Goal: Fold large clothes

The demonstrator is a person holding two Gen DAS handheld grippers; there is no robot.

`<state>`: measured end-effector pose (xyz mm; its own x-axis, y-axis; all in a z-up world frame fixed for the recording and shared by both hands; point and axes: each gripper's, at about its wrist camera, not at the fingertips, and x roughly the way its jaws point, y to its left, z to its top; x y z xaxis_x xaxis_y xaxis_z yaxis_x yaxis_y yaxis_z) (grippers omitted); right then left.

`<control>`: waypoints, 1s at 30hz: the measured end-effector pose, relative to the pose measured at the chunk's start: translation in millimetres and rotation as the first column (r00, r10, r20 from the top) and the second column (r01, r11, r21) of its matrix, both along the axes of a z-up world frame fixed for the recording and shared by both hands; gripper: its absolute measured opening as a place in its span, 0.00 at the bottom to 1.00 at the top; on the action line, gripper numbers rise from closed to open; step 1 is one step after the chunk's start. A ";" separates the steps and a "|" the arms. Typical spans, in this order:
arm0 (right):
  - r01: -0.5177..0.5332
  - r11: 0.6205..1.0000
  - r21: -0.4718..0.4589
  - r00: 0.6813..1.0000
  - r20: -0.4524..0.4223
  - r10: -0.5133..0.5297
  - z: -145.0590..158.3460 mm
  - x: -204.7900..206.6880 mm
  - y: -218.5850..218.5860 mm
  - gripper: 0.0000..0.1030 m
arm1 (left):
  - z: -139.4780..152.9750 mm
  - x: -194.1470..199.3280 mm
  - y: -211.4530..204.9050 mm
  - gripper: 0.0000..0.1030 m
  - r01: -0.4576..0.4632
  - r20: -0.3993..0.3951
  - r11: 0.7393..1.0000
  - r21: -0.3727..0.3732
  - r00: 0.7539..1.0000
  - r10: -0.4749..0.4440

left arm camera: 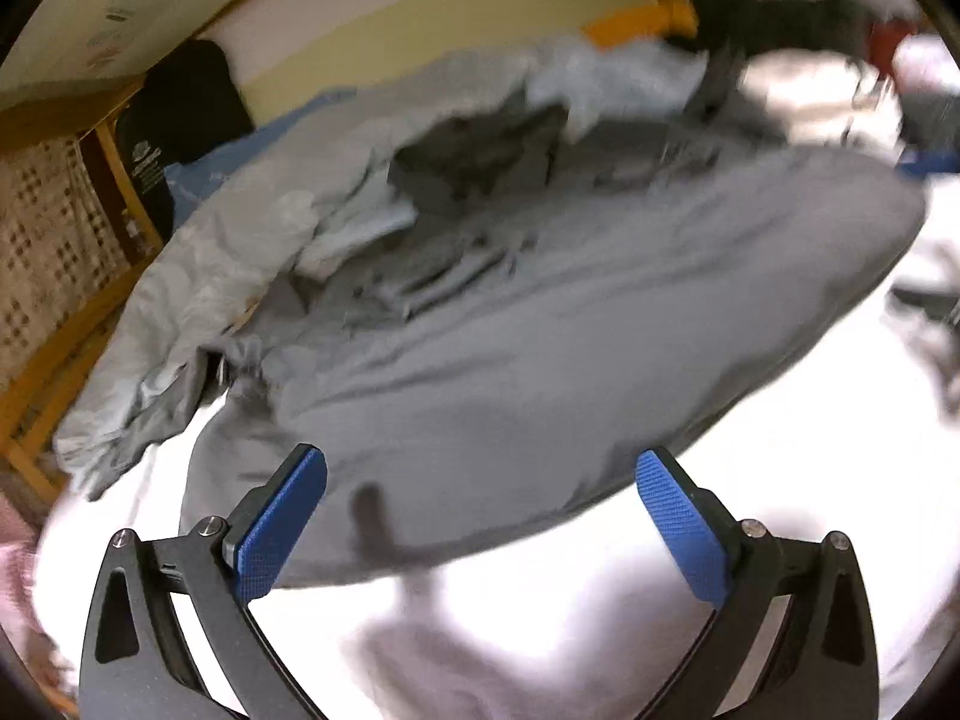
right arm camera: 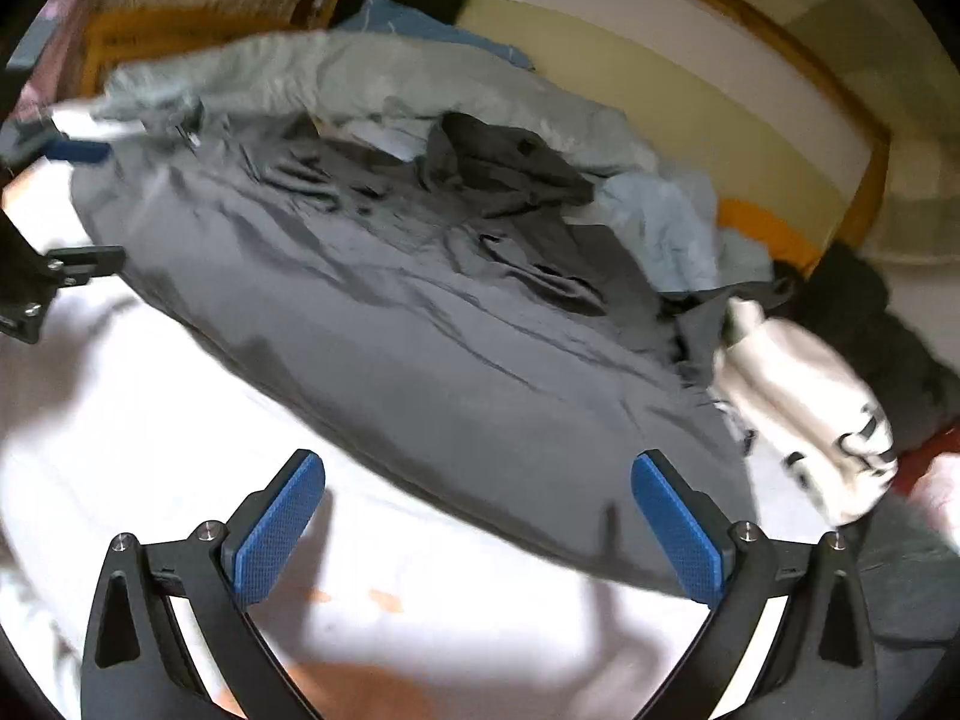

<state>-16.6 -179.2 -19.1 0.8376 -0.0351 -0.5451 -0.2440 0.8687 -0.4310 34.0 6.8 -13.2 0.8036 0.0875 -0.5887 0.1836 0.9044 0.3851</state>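
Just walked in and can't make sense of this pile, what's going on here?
A person with a gripper in each hand is folding laundry on a white sheet. A large grey garment lies spread out in front, with a heap of other clothes behind it and a white garment off to one side. Both the left gripper and the right gripper have their jaws open near the garment's front edge, holding nothing.

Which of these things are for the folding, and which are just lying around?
For the folding:
- large dark grey cloth garment, spread flat on the white bed sheet
- left gripper, open
- right gripper, open

Just lying around:
- crumpled light grey-blue clothes behind it
- cream-white bundle with dark marks
- black cloth heap
- wooden bed frame
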 end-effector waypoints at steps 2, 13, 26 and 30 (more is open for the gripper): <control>0.055 0.997 -0.062 0.998 -0.003 -0.055 -8.7 8.6 2.3 1.00 | -10.3 7.7 2.0 1.00 -0.022 -0.050 1.000 0.021 0.998 0.023; 0.207 0.975 -0.080 0.978 -0.024 -0.209 -12.1 57.8 -37.6 1.00 | -11.2 39.4 64.7 0.87 -0.293 -0.055 0.956 -0.021 0.955 0.291; 0.271 0.962 0.018 0.962 0.038 -0.271 23.1 9.2 -68.8 0.10 | 38.1 -28.0 83.3 0.09 -0.328 0.037 0.938 -0.116 0.942 0.334; 0.216 0.976 0.029 0.976 -0.001 -0.216 28.8 -49.4 -66.0 0.10 | 29.7 -68.6 93.5 0.12 -0.348 -0.034 0.932 -0.099 0.938 0.346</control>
